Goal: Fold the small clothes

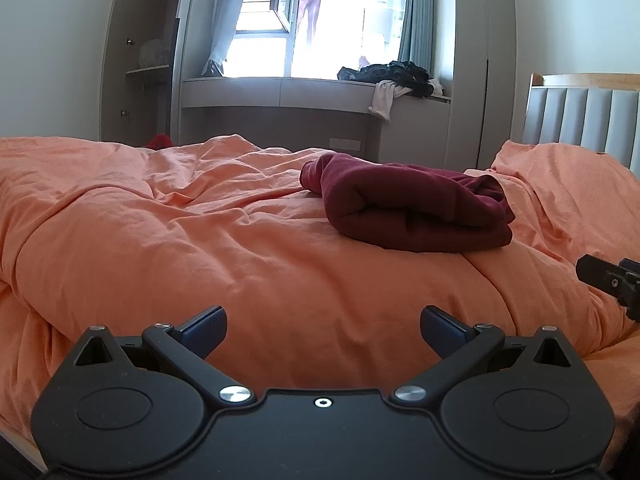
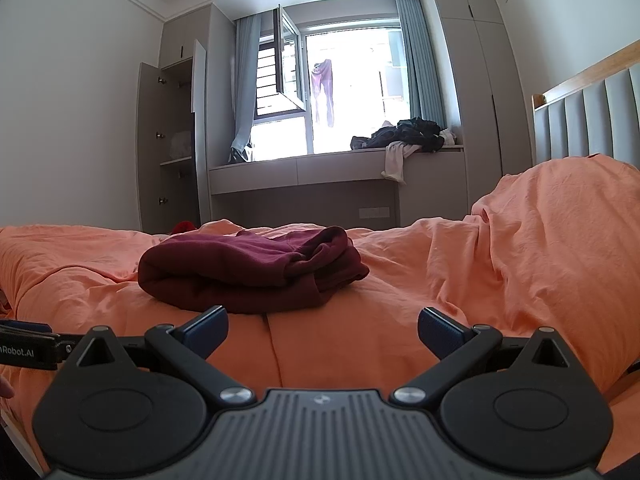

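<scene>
A dark red garment (image 1: pixel 412 206) lies folded in a thick bundle on the orange duvet (image 1: pixel 200 240); it also shows in the right wrist view (image 2: pixel 248 270). My left gripper (image 1: pixel 323 322) is open and empty, low over the duvet, well short of the garment, which lies ahead and to the right. My right gripper (image 2: pixel 322 322) is open and empty, just short of the garment's near edge, which lies ahead and slightly left. Part of the right gripper shows at the right edge of the left wrist view (image 1: pixel 612 280). Part of the left gripper shows at the left edge of the right wrist view (image 2: pixel 28 346).
An orange-covered pillow (image 2: pixel 560 232) rises at the right by the padded headboard (image 1: pixel 580 120). Beyond the bed, a window bench (image 1: pixel 280 92) carries a pile of dark and white clothes (image 1: pixel 400 78). An open wardrobe (image 1: pixel 148 52) stands at the left.
</scene>
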